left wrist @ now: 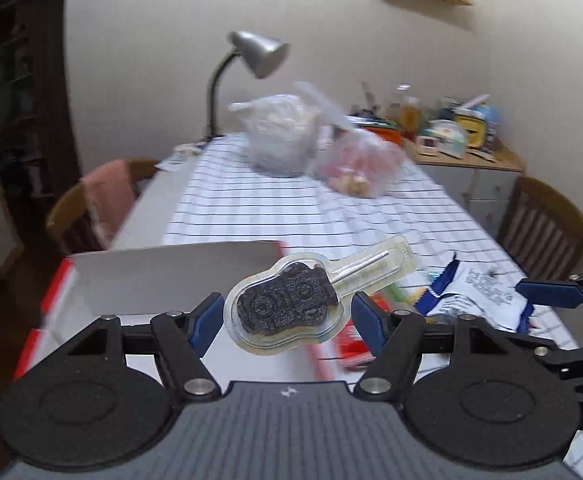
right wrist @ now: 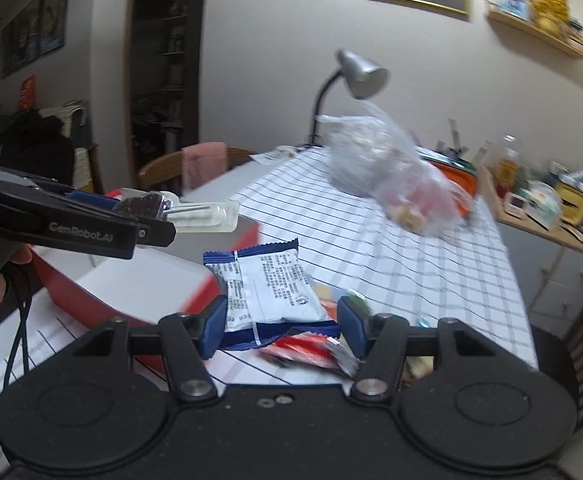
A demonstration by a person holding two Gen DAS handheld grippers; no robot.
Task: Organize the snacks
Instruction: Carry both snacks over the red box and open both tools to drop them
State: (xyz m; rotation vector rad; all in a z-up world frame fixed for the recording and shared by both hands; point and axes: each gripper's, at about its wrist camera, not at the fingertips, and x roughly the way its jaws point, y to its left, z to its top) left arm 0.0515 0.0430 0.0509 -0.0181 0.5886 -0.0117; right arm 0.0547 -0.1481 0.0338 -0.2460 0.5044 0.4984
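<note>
We see the left gripper (left wrist: 287, 312) pinching a dark chocolate lollipop sealed in a clear plastic blister (left wrist: 287, 306), its blue pads pressed against the pack's two sides, the stick pointing toward two o'clock. Below it lies an open red-and-white cardboard box (left wrist: 163, 276) on the table with the black-and-white checked cloth (left wrist: 291, 208). In the right wrist view, the right gripper (right wrist: 281, 326) clamps a white-and-blue sealed snack packet (right wrist: 269, 286), held above a small heap of red wrappers (right wrist: 307, 354) (details blurred). At nine o'clock there, the left gripper (right wrist: 159, 218) appears with the lollipop. Two clear plastic bags (left wrist: 315, 144) sit at twelve o'clock, near a grey desk lamp (left wrist: 257, 54).
</note>
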